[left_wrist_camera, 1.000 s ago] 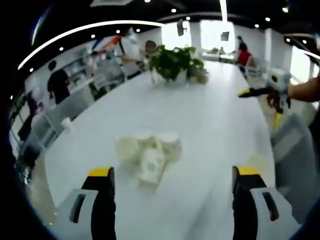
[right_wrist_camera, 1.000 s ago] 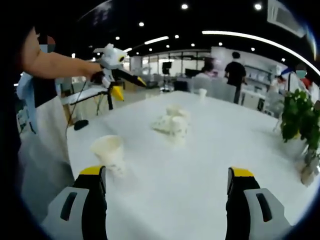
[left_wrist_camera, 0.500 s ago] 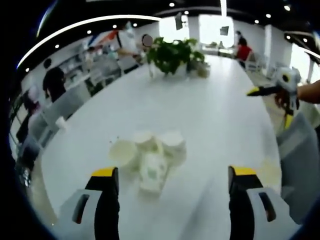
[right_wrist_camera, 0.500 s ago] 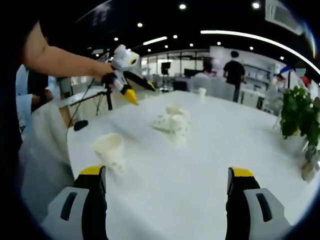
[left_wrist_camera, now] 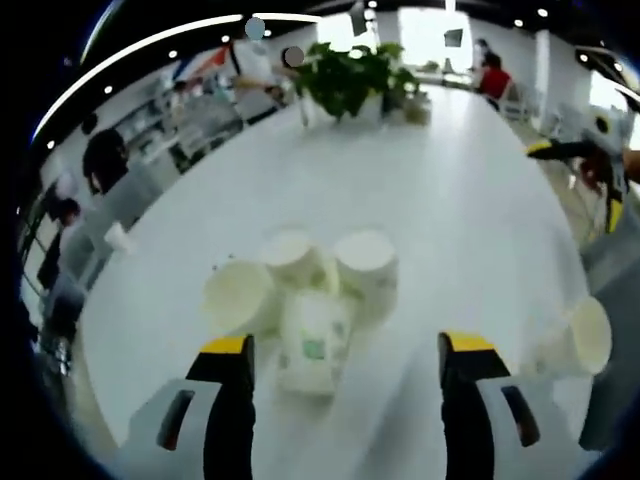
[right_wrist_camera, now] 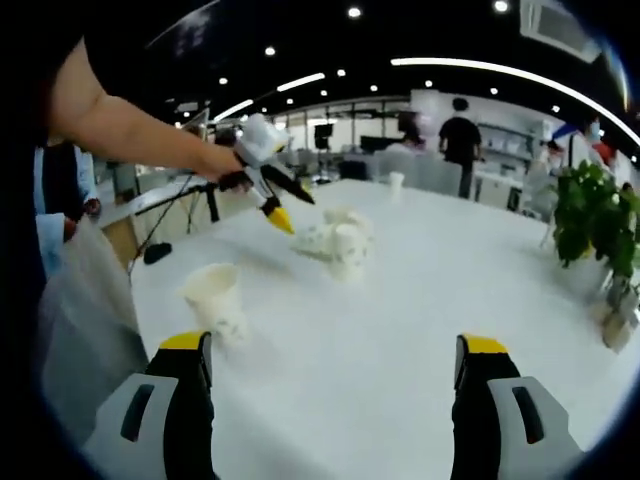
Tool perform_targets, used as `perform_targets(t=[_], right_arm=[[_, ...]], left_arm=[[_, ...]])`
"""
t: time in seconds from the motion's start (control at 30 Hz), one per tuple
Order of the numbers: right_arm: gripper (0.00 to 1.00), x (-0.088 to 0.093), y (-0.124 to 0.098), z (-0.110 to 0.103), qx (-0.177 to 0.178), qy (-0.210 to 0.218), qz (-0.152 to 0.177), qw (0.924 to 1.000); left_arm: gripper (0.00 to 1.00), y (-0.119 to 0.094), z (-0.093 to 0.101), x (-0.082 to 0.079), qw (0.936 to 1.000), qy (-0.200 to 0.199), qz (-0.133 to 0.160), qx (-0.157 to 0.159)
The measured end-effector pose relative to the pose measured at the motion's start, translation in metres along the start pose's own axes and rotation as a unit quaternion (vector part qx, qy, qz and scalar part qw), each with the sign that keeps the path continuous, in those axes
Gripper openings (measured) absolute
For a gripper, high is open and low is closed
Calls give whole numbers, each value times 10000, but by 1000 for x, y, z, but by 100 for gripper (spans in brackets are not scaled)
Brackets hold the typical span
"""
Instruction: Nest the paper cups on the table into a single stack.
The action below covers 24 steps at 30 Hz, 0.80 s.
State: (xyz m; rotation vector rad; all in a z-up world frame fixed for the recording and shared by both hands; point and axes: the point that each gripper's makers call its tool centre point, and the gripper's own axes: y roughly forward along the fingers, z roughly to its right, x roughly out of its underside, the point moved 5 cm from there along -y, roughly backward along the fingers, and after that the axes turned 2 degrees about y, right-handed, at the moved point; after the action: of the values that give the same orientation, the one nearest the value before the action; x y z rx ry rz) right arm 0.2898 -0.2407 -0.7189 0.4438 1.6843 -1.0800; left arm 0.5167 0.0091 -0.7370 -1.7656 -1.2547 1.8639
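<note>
Several white paper cups (left_wrist_camera: 313, 290) sit bunched on the white table (left_wrist_camera: 450, 200); some stand upright, and one with a green print (left_wrist_camera: 313, 342) lies on its side nearest my left gripper (left_wrist_camera: 345, 395). That gripper is open, just short of the bunch, with nothing between its jaws. A lone cup (left_wrist_camera: 580, 338) stands apart at the right. In the right gripper view that lone cup (right_wrist_camera: 215, 297) is ahead of the left jaw of my open right gripper (right_wrist_camera: 330, 400). The left gripper (right_wrist_camera: 289, 207) hangs beside the cup bunch (right_wrist_camera: 337, 240).
A potted plant (left_wrist_camera: 350, 80) stands at the table's far end, also seen as a plant (right_wrist_camera: 592, 215) at the right. One more small cup (right_wrist_camera: 397, 182) stands far off. My right gripper (left_wrist_camera: 580, 175) shows at the right table edge. People move in the background.
My left gripper has moved forward and down toward the cup bunch, which looms larger; the lone cup has entered its view at right. The right gripper has held still.
</note>
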Motion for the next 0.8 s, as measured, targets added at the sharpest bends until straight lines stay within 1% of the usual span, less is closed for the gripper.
perform_targets(t=[0.13,0.27,0.47,0.6,0.7,0.8], right_arm=[[100,3,0,1,24,70,-19,10000],[100,4,-2,3,51,88,-20,9999],[100,8,-6,7,113,142,-37,9998],[100,11,-7,9,141,182,-44,9997],[100,14,-7,9,144,198,-76,9997],[100,17,-8,9,147,228,-103,9996]], left_arm=[[69,14,-1,5,10000,-3,-85,29],[64,25,-6,8,9999,27,-142,-7],[63,35,-5,9,9998,68,-198,46],[62,42,-10,11,9997,70,-236,13],[59,47,-13,13,9995,85,-312,-66],[57,53,-14,13,9996,49,-281,-73]])
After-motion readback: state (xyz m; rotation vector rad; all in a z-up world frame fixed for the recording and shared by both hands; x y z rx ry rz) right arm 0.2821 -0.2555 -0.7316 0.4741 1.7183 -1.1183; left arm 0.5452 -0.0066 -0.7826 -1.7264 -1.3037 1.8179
